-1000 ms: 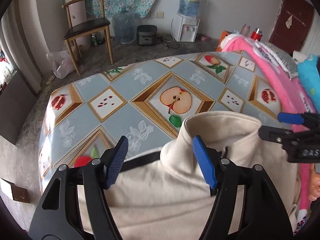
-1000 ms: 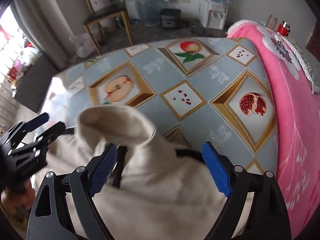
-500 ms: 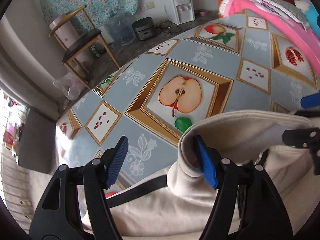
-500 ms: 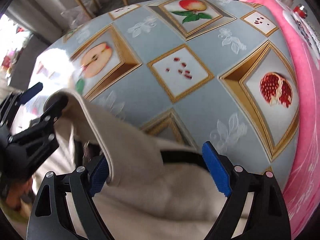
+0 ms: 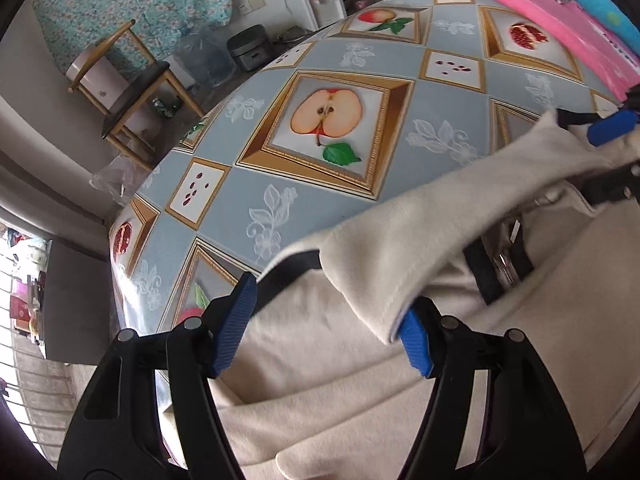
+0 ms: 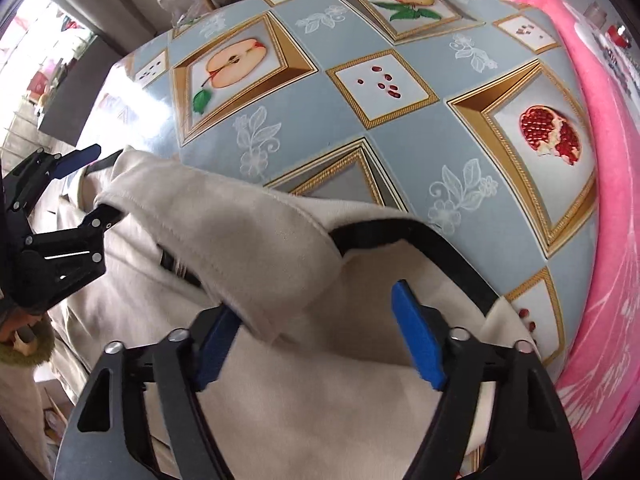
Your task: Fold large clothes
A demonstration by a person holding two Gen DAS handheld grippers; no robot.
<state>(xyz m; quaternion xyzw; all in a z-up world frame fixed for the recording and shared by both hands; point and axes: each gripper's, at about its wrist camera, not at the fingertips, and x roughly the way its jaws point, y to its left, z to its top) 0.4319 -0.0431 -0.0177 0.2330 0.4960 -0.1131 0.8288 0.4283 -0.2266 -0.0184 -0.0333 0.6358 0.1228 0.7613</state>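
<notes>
While the cream jacket (image 5: pixel 360 380) lies at the near edge of the fruit-print tablecloth (image 5: pixel 360 184), its stand-up collar (image 5: pixel 400 248) is the part being worked, so the step in hand looks like squaring the garment's top before the first fold. The left gripper (image 5: pixel 324 328) stands apart over the collar's left corner; that corner drapes over one blue pad (image 5: pixel 416 344), the other pad clear of cloth, so nothing is pinched there. The right gripper (image 6: pixel 320 336) is closing, with the collar's other end and the cream fabric beside it between its jaws, not yet pressed from both sides. A pink blanket (image 6: pixel 608 200) lies beyond the jacket's right side. Next, I judge, both pairs of jaws need a firm pinch on the collar ends, then an even pull to lay the jacket flat.
</notes>
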